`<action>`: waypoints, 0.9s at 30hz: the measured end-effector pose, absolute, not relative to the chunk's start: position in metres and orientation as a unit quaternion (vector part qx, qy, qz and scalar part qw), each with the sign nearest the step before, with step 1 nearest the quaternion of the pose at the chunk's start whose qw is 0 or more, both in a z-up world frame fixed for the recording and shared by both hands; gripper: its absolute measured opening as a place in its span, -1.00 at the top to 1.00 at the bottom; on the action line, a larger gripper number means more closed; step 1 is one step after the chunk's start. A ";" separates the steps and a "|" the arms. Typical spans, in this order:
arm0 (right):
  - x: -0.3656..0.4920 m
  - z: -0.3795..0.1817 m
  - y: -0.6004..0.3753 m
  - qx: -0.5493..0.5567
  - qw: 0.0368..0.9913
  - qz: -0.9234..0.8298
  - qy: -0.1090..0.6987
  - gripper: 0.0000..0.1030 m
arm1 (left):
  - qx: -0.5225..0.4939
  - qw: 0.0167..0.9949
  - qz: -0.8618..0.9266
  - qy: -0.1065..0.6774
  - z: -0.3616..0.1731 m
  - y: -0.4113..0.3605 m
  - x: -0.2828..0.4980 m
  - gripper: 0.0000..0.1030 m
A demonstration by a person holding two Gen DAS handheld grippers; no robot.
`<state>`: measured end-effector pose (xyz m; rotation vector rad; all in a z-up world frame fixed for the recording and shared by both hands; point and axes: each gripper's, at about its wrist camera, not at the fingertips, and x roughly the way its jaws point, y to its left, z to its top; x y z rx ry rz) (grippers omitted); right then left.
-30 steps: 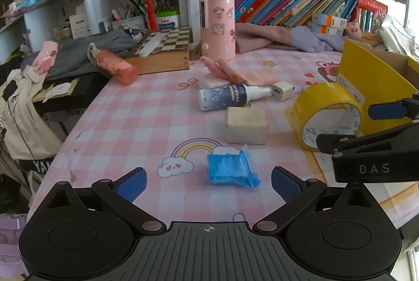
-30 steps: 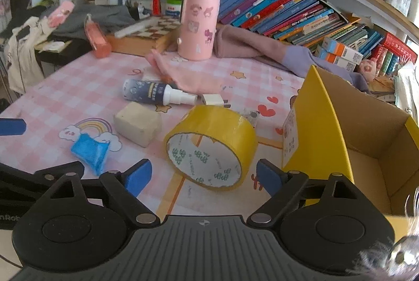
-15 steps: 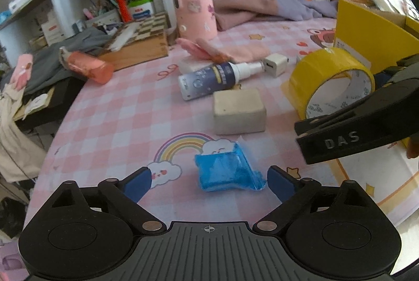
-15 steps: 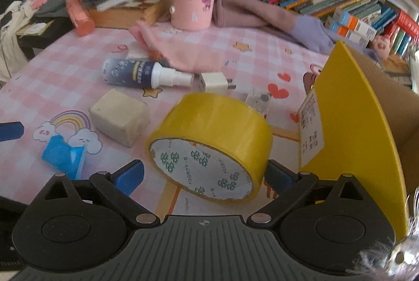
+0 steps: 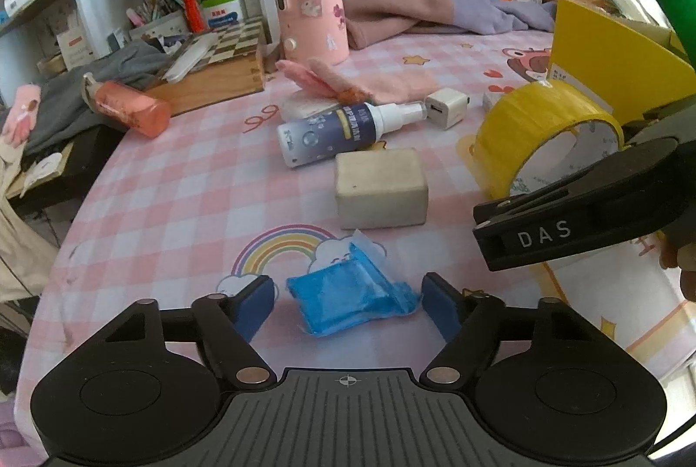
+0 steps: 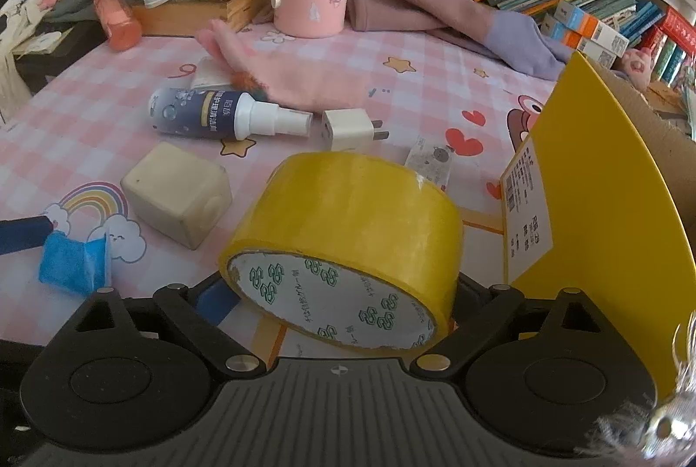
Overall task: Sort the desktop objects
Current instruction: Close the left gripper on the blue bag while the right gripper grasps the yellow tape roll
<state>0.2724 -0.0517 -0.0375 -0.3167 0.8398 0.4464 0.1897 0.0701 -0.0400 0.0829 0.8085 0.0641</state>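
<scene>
Nothing is seen sorted into the yellow cardboard box [image 6: 609,179] so far. Beside it, the yellow tape roll [image 6: 348,240] is straddled by the closing right gripper [image 6: 343,306]; contact cannot be told. Farther from the box, the crumpled blue packet [image 5: 348,297] is flanked, untouched, by the closing left gripper [image 5: 348,304].

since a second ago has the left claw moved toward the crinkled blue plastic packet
Yes. The left claw has come forward over the pink checked tablecloth; the crinkled blue plastic packet now lies between its closing fingers.

Bright daylight is flooding both views evenly, shadows are staying soft, and fisheye distortion is bending the edges.
</scene>
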 end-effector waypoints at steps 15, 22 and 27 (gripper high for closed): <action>0.262 -0.020 -0.065 -0.127 0.889 0.235 0.373 -0.82 | 0.031 0.929 0.057 0.364 -0.019 0.075 0.181 0.17; 0.256 -0.014 -0.067 -0.127 0.891 0.245 0.361 -0.82 | 0.014 0.938 0.071 0.338 -0.004 0.078 0.169 0.18; 0.249 -0.008 -0.069 -0.126 0.892 0.256 0.351 -0.82 | 0.009 0.941 0.077 0.330 0.002 0.080 0.158 0.18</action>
